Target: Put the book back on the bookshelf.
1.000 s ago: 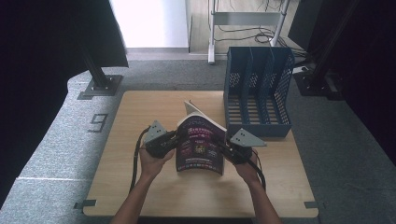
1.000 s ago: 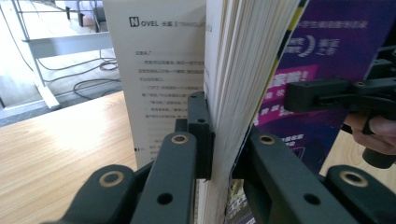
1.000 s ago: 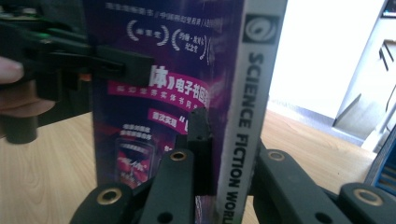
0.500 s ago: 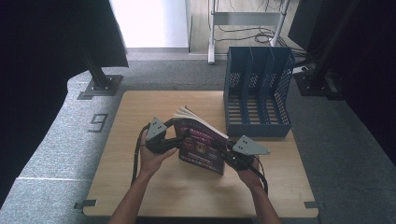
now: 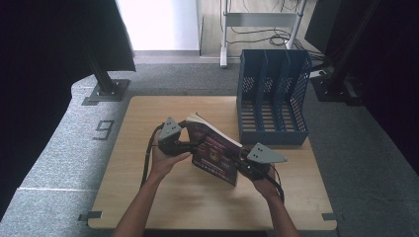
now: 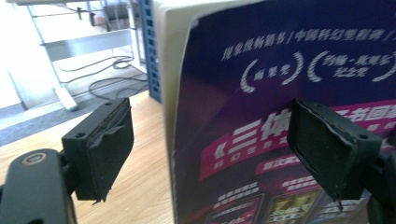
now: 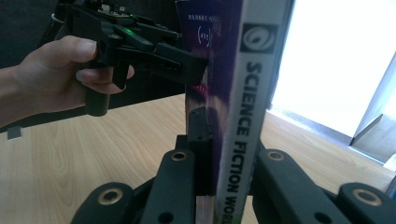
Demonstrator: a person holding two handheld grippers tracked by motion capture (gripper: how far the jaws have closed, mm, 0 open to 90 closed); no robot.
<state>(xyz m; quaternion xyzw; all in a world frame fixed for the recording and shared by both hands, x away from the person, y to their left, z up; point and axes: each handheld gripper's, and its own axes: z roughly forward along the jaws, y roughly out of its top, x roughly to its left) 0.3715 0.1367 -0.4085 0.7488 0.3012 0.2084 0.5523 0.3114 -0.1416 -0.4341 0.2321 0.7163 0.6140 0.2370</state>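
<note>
A: High view first: we find the magazine (image 5: 216, 150) held up off the table (image 5: 148, 197), its long axis slanting from the far left down to the near right, between the two grippers. The file rack (image 5: 272, 103) stands just beyond it, nearer the right gripper (image 5: 243, 161).

B: Agreed. In the right gripper view we see those jaws clamped on the spine's lower end, so that hand carries it.

A: And the left gripper (image 5: 190, 145)?

B: Its jaws have just been opening. The left gripper view shows the pads (image 6: 105, 149) spread wide, the cover's edge between them, neither pressing.
</note>
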